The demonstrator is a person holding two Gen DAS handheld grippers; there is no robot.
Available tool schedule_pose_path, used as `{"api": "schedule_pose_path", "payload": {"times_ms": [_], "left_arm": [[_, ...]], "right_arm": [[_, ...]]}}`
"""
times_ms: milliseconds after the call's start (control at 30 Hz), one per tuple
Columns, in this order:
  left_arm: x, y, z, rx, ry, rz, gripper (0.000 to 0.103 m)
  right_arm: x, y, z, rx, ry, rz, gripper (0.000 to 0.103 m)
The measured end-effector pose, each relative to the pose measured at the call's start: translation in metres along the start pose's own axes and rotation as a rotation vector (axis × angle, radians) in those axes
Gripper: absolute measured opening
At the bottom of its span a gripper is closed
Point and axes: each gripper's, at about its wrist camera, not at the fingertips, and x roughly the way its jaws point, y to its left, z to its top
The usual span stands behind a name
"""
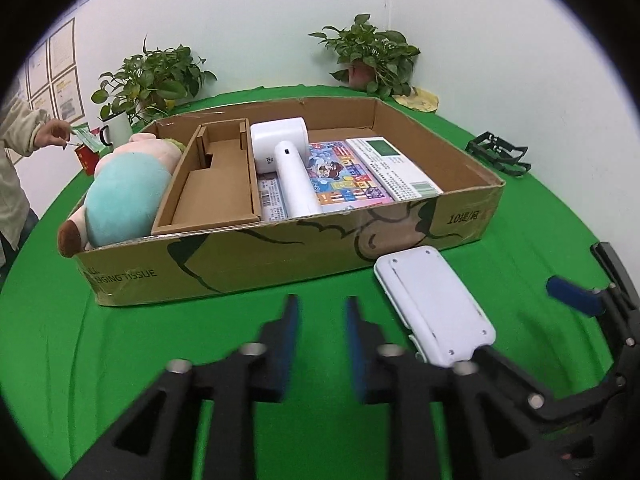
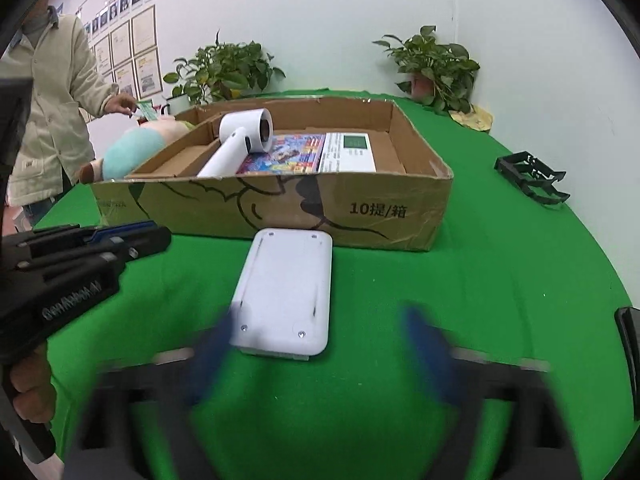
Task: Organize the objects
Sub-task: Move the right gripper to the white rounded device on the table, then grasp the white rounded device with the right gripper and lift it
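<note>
A green-covered surface carries a shallow cardboard box with a drawing and print on its near wall. Inside the box, from its left end, lie a soft toy in pink and pale blue, a cardboard insert, a white hair dryer resting across a colourful flat pack, and a white printed carton beside that. Just in front of the box, on the cloth, lies a flat white device with small screws at its corners, its far end close to the box wall. The right tongs are blurred and stand wide open, one blue pad at the device's near left corner and the other well out to the right; whether the left pad touches the device cannot be told. The left tongs hover over bare cloth to the left of the device, their jaws only narrowly apart with nothing between them. A black folding frame sits on the cloth to the right, two potted plants stand by the far wall, and a person in a pale jacket at the left edge holds a small green card.
</note>
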Motion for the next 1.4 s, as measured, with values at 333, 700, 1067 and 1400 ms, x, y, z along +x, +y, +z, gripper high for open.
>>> {"api": "schedule_pose_path", "payload": {"times_ms": [333, 700, 1067, 1400], "left_arm": [[0.02, 0.007, 0.008, -0.076, 0.068, -0.147, 0.079], [0.076, 0.002, 0.022, -0.165, 0.286, -0.465, 0.079], [0.088, 0.014, 0.028, -0.229, 0.323, -0.552, 0.076], [0.09, 0.014, 0.032, -0.213, 0.347, -0.524, 0.068]], "right_arm": [[0.004, 0.005, 0.001, -0.06, 0.007, 0.058, 0.103], [0.059, 0.01, 0.008, -0.059, 0.156, 0.199, 0.102], [0.079, 0.018, 0.015, -0.063, 0.228, 0.266, 0.096], [0.084, 0.018, 0.019, -0.094, 0.258, 0.259, 0.073]]}}
